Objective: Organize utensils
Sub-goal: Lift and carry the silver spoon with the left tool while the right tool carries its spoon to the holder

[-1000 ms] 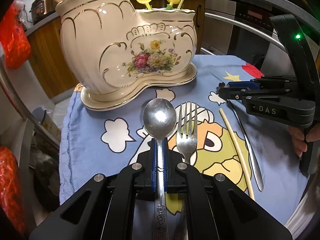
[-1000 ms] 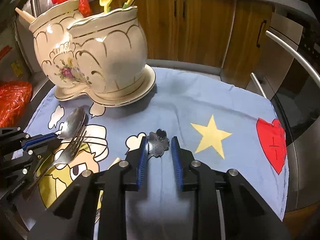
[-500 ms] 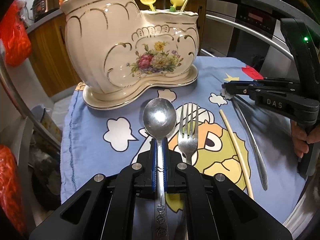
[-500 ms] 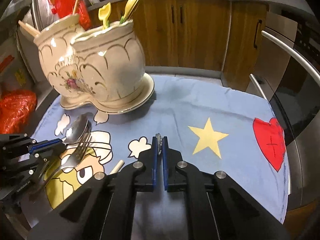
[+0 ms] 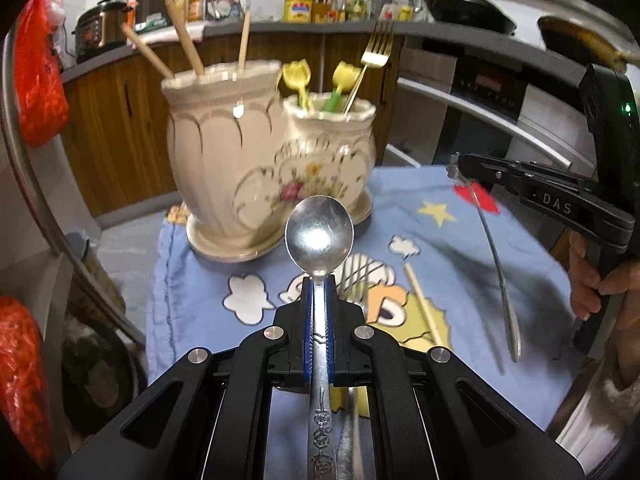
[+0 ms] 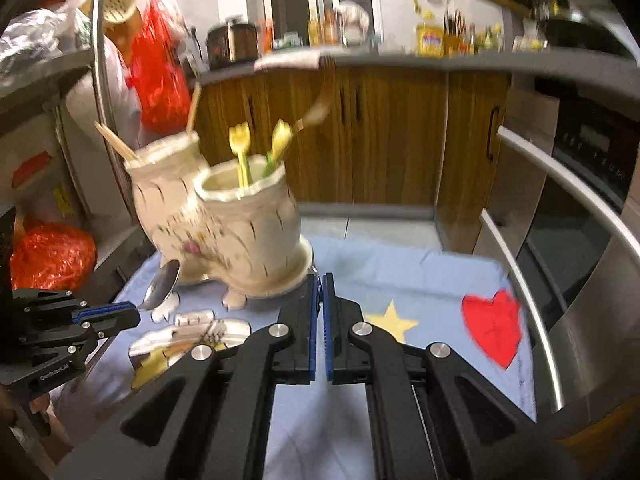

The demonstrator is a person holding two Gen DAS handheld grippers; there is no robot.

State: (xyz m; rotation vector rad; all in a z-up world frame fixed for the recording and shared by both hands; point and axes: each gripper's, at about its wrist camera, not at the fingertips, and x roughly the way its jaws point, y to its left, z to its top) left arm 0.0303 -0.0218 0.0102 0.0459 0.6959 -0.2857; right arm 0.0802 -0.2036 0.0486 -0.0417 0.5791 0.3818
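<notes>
My left gripper (image 5: 318,284) is shut on the neck of a silver spoon (image 5: 320,232), held bowl-forward above the cloth. At the right of that view my right gripper (image 5: 456,166) is shut on the flower-shaped end of a thin metal utensil (image 5: 494,256), which hangs down clear of the cloth. In the right wrist view the right gripper (image 6: 319,280) has its pads together and only a sliver of that end shows. The cream ceramic holder (image 5: 240,168) stands behind, with chopsticks in its tall part and yellow forks and a gold fork in its short part.
A fork (image 5: 354,280) and a single chopstick (image 5: 424,304) lie on the blue cartoon cloth (image 5: 448,272). An oven with a steel handle bar (image 6: 532,292) is close on the right. Red bags (image 5: 24,380) hang at the left. A hand (image 5: 588,280) grips the right tool.
The right jaws closed on the flower-ended utensil and lifted it off the cloth. Both grippers rose, and the left carried the spoon up with it.
</notes>
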